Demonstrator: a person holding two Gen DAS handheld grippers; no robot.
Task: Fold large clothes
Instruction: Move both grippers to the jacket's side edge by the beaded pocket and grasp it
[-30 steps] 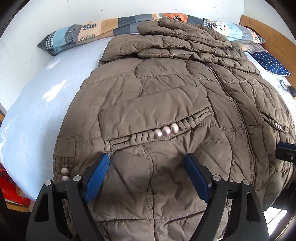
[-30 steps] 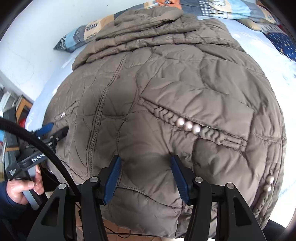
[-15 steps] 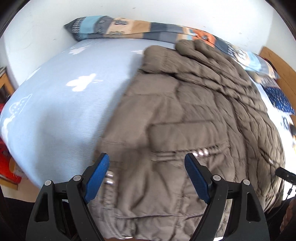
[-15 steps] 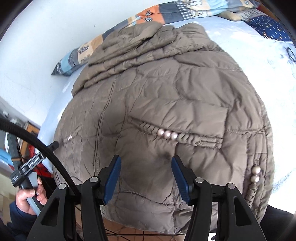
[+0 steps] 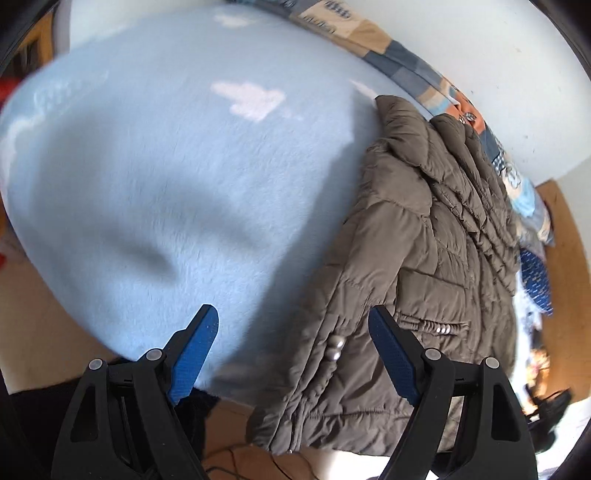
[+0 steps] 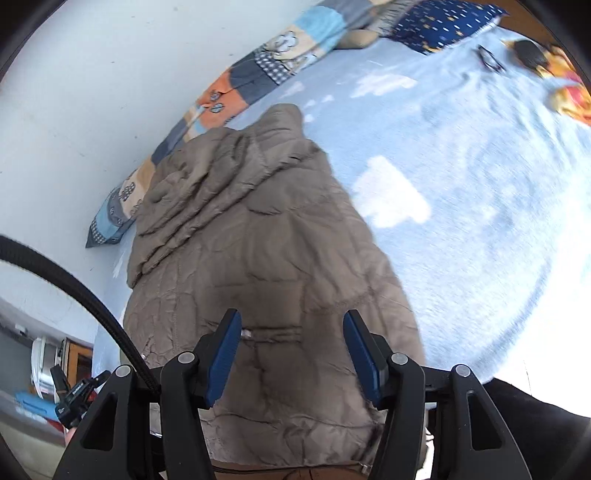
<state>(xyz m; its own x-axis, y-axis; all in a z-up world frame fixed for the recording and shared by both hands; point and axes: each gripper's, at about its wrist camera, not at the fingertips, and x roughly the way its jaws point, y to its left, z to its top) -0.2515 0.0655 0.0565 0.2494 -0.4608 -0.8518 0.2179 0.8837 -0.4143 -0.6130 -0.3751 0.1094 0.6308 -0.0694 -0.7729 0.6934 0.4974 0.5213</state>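
A brown quilted puffer jacket (image 5: 424, 236) lies flat on a light blue bed (image 5: 177, 177), its hem hanging over the near edge. In the left wrist view it fills the right half. My left gripper (image 5: 291, 343) is open and empty, above the jacket's left hem edge and the bare sheet. In the right wrist view the jacket (image 6: 258, 240) runs up the middle with its sleeves folded over the top. My right gripper (image 6: 291, 354) is open and empty, above the jacket's lower part near a pocket.
A patchwork pillow (image 6: 236, 92) lies along the white wall. A dark blue pillow (image 6: 443, 22), glasses (image 6: 489, 59) and a small dark object lie at the far right of the bed (image 6: 461, 166). My left-hand gripper shows low left in the right wrist view (image 6: 77, 398).
Both grippers have pulled back and swung outward, the left toward the bare sheet, the right toward the bed's right side. Both stayed open. The jacket has not moved.
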